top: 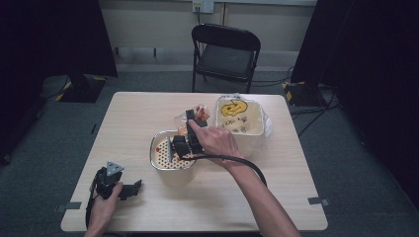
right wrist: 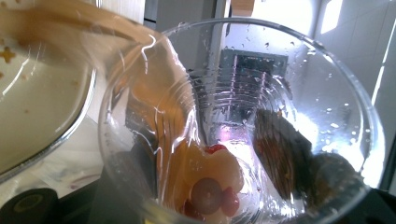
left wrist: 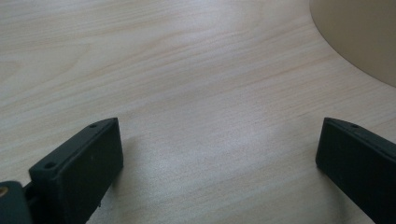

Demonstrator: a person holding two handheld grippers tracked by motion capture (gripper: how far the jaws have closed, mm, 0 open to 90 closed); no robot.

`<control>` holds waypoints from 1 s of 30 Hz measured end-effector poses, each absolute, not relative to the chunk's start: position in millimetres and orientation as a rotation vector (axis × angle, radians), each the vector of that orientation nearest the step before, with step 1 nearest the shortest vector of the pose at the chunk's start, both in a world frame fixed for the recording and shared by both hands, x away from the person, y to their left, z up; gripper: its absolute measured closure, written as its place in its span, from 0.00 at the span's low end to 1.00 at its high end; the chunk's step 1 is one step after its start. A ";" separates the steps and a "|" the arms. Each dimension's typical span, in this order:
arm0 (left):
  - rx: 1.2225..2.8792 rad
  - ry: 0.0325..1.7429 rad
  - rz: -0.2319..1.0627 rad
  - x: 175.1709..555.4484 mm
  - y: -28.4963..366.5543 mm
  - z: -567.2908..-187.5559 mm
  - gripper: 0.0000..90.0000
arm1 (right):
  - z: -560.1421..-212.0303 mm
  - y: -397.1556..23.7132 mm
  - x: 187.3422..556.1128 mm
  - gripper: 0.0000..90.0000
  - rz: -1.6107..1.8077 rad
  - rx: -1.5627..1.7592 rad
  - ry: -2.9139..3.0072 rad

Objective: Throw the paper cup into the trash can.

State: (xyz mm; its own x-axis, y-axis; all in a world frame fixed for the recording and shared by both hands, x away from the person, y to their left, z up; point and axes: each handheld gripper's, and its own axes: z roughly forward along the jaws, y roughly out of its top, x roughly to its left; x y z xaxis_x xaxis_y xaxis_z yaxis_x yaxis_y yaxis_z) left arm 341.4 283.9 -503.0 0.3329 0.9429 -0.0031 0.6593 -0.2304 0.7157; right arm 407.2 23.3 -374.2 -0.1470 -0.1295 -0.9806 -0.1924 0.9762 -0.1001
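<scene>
In the high view, the clear cup (top: 196, 117) is largely covered by the right gripper (top: 190, 129) and the hand holding it. In the right gripper view, its rim is cut off at the bottom edge. The fruit pieces (right wrist: 210, 184) inside are blurred behind wet plastic and cannot be identified.

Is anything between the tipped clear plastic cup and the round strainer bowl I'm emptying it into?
Nothing visible. The right gripper holds the clear plastic cup tilted directly over the round perforated strainer bowl; fruit pieces sit inside the cup, apparently mid-pour.
</scene>
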 end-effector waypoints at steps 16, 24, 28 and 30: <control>1.979 1.401 0.588 341.4 283.9 -503.0 0.00 | -379.4 28.4 401.0 0.55 -0.163 -0.422 1.503; 1.979 1.401 0.587 341.4 284.0 -503.0 0.00 | -388.7 28.7 398.7 0.55 -0.265 -0.508 1.439; 1.979 1.401 0.587 341.4 284.0 -503.0 0.00 | -390.6 28.4 396.5 0.55 -0.305 -0.546 1.394; 1.980 1.400 0.586 341.5 284.1 -503.0 0.00 | -391.7 29.6 393.8 0.55 -0.329 -0.581 1.376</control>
State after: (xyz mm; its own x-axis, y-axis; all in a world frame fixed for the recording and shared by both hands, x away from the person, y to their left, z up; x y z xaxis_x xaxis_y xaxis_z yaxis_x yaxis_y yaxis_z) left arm 341.5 284.1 -503.0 0.3344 0.9424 -0.0030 0.6589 -0.2316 0.7157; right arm 393.8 29.6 -391.7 0.1794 -0.5424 -0.8207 -0.1127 0.8174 -0.5649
